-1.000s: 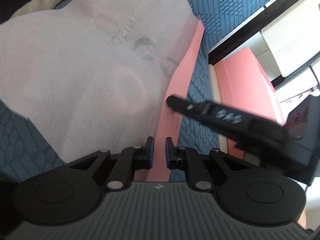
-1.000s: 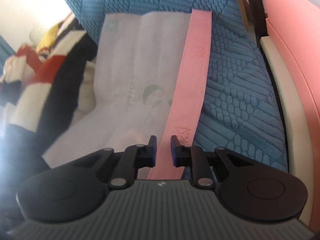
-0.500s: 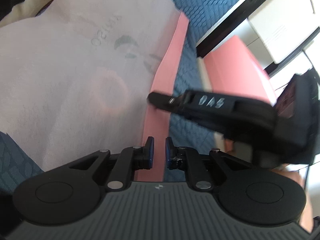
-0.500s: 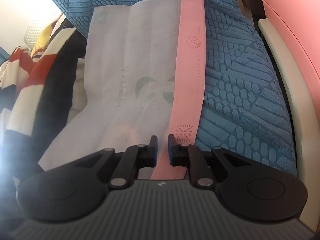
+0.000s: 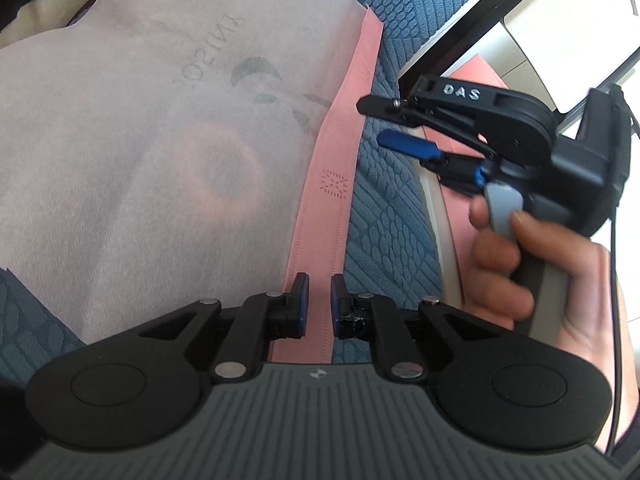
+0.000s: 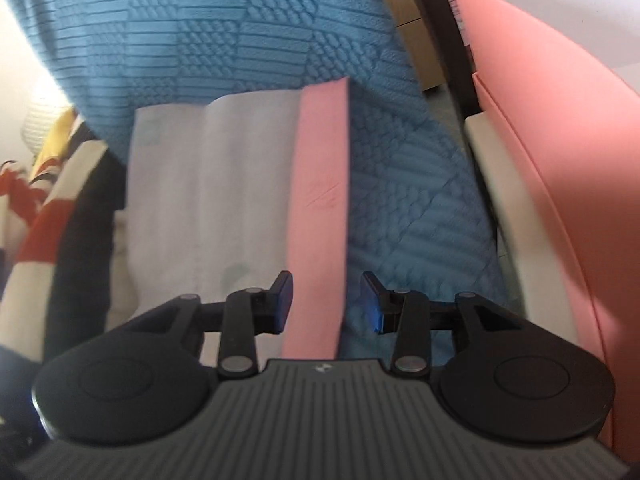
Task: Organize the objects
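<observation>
A flat white fabric bag (image 5: 160, 160) with a pink edge band (image 5: 332, 184) and a faint green logo lies on a blue quilted cover (image 5: 384, 216). My left gripper (image 5: 319, 304) is shut on the near end of the pink band. My right gripper (image 6: 326, 300) is open, its jaws either side of the pink band (image 6: 320, 208) and clear of it. It also shows in the left wrist view (image 5: 384, 120), held in a hand above the cover to the right of the band.
A pink box (image 6: 560, 184) with a cream rim stands on the right. Striped red, black and white clothes (image 6: 48, 232) lie at the left. White furniture with a dark frame (image 5: 560, 20) is beyond the cover.
My right gripper has opened, let go of the pink band and drawn away to the right. My left gripper keeps its hold on the band.
</observation>
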The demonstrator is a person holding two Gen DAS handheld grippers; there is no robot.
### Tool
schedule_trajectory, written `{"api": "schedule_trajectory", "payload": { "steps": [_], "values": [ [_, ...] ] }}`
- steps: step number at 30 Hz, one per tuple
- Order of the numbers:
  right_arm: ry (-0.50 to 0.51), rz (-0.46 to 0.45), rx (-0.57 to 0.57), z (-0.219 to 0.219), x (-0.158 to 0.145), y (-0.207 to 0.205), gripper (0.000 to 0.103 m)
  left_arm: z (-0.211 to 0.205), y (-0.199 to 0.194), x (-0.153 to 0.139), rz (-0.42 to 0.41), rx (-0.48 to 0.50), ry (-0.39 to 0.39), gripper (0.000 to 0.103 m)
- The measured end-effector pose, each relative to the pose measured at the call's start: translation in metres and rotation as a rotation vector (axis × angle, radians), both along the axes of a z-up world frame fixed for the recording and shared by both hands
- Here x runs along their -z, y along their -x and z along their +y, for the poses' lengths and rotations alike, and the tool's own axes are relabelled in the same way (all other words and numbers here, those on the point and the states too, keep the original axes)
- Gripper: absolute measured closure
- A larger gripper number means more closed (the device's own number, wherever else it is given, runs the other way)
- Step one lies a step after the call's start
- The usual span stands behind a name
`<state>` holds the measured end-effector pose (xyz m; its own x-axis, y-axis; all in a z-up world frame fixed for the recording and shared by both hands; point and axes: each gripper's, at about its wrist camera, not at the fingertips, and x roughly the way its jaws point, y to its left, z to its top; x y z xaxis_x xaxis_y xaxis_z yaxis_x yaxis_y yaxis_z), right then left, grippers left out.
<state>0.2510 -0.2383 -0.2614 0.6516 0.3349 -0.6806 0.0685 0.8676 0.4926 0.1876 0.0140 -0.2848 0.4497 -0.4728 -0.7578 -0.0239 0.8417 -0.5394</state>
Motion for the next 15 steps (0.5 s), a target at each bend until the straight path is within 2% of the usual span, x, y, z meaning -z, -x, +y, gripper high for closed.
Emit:
{"api": "schedule_trajectory", "payload": {
  "steps": [3, 11, 15],
  "values": [
    [-0.001, -0.005, -0.001, 0.0, 0.003, -0.014, 0.062, 0.001, -0.001, 0.001, 0.011, 0.002, -0.002, 0.089],
    [-0.097, 0.037, -0.031, 0.006, 0.016, -0.031, 0.062, 0.005, -0.006, 0.004, 0.033, -0.012, 0.032, 0.089],
    [-0.248, 0.074, -0.005, -0.002, 0.025, -0.025, 0.064, 0.008, -0.007, 0.005, 0.037, -0.026, 0.042, 0.089]
  ]
}}
